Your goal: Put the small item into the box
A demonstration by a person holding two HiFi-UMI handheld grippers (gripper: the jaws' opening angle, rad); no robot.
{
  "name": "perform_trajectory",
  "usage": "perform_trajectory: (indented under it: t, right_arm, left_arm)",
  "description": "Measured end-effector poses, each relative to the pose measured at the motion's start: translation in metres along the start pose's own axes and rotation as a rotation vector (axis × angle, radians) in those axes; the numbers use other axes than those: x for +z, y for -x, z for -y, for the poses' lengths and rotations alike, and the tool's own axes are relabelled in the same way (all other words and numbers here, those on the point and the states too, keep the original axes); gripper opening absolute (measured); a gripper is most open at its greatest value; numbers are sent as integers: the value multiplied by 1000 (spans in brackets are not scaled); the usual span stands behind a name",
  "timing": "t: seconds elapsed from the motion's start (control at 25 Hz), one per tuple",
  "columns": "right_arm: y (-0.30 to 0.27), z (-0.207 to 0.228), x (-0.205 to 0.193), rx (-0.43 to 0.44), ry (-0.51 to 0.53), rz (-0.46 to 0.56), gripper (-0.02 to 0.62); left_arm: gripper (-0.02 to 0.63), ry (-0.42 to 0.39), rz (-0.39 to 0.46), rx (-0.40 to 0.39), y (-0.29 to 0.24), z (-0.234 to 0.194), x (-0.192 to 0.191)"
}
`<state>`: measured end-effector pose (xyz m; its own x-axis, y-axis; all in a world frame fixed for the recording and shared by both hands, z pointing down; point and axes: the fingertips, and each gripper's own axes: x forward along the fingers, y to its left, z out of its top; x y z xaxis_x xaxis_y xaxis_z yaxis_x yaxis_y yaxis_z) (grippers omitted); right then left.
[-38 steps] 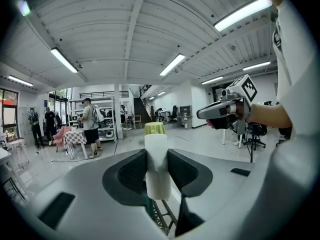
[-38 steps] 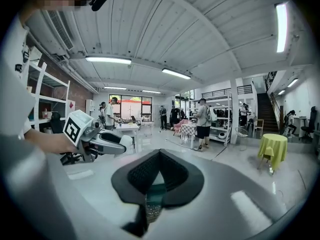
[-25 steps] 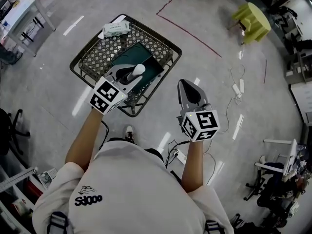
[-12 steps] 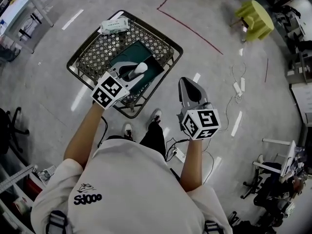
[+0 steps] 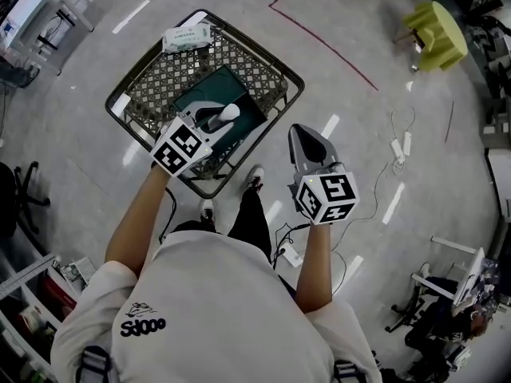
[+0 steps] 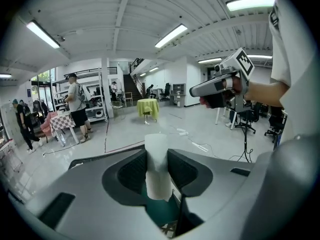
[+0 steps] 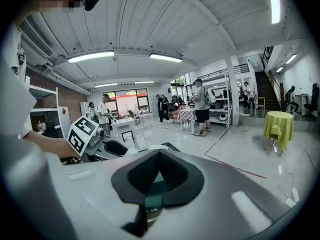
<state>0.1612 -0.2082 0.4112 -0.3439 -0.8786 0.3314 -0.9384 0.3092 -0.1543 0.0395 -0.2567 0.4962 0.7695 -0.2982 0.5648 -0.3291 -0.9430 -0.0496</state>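
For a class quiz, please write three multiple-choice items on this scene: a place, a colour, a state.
1. Where is the white packet? A on the floor; B at the basket's far corner; C on a shelf.
2. What colour is the box in the basket? A red; B yellow; C dark green.
3. What does the left gripper do? A holds a white item; B stands empty; C grips the basket's rim.
Answers: B, it lies at the corner farthest from the person; C, green shows beneath the gripper; A, its jaws press the item.
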Motion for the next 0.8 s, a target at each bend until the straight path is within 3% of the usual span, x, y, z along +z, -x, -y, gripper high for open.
perform_trajectory:
  t: [0.8]
  right_arm:
    - [-60, 80, -58, 120, -83, -147, 9]
  left_arm:
    - [127, 30, -270, -72, -137, -11, -82]
